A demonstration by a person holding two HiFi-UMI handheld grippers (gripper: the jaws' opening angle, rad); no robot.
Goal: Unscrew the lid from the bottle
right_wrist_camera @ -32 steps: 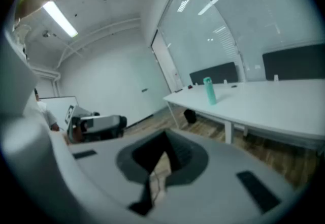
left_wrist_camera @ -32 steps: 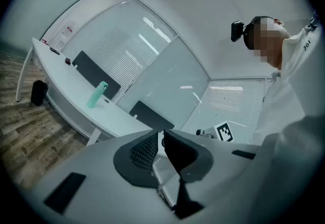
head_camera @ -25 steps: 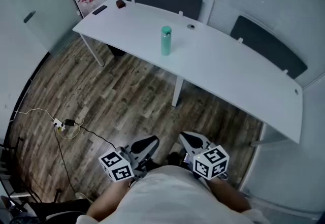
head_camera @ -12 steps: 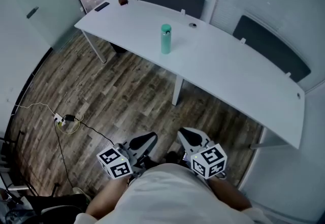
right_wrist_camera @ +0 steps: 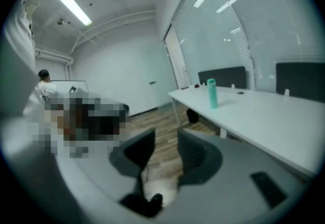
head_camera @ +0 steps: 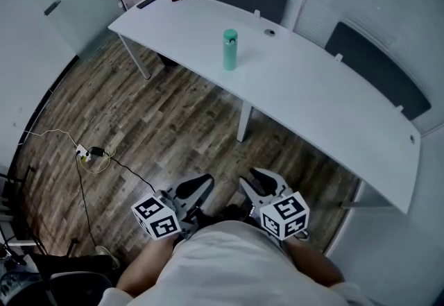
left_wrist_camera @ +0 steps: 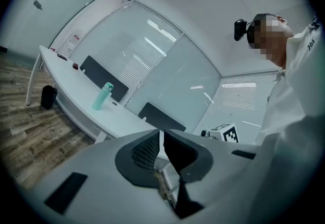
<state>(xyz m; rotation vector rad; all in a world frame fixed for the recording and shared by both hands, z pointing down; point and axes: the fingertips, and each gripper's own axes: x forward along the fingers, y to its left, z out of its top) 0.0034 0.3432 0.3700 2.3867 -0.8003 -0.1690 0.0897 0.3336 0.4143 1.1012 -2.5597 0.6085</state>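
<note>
Left gripper (head_camera: 196, 188) presses its ribbed dark pads (left_wrist_camera: 144, 149) together on nothing; right gripper (head_camera: 266, 181) is opening its jaws, empty between. Well apart, the slim mint-green cylindrical bottle (head_camera: 229, 53), lid (head_camera: 229, 35) on, stands upright on the smooth white table (head_camera: 312, 100)

The right gripper's (right_wrist_camera: 166, 139) jaws are opening, with nothing between them; only the wood-plank floor (right_wrist_camera: 163, 122) shows through the gap. Well beyond them, a teal bottle (right_wrist_camera: 212, 93) stands upright on the long white worktop (right_wrist_camera: 264, 116), its lid (right_wrist_camera: 210, 82) on. Dark chair backs (right_wrist_camera: 222, 76) line the worktop's far edge.
</note>
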